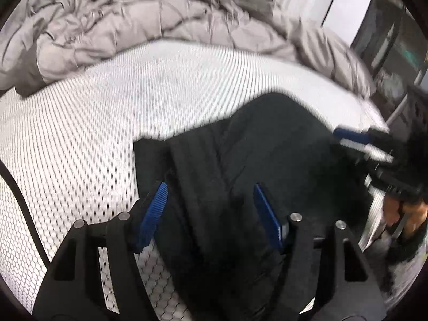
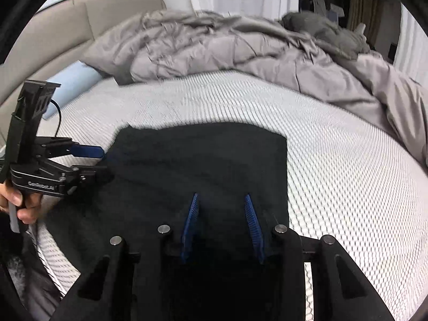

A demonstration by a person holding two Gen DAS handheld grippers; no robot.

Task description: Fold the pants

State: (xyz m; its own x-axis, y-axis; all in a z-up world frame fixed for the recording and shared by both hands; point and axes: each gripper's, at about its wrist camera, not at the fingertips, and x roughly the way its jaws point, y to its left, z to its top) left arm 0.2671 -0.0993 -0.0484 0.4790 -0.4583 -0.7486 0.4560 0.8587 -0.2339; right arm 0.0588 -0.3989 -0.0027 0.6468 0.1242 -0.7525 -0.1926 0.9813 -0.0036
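Note:
Black pants point(image 1: 256, 155) lie folded on the white patterned mattress point(image 1: 107, 112); they also show in the right wrist view point(image 2: 203, 157). My left gripper point(image 1: 210, 190) is open, its blue pads over the near part of the pants, and shows at the left in the right wrist view point(image 2: 103, 160). My right gripper point(image 2: 222, 200) is open over the near edge of the pants, nothing between its pads. It shows at the right edge of the left wrist view point(image 1: 338, 136), blurred.
A crumpled grey duvet point(image 2: 240, 50) lies along the far side of the mattress point(image 2: 347, 187). A light blue pillow point(image 2: 72, 85) and a beige headboard point(image 2: 67, 29) are at the far left. Dark furniture point(image 1: 396, 53) stands beyond the bed's right side.

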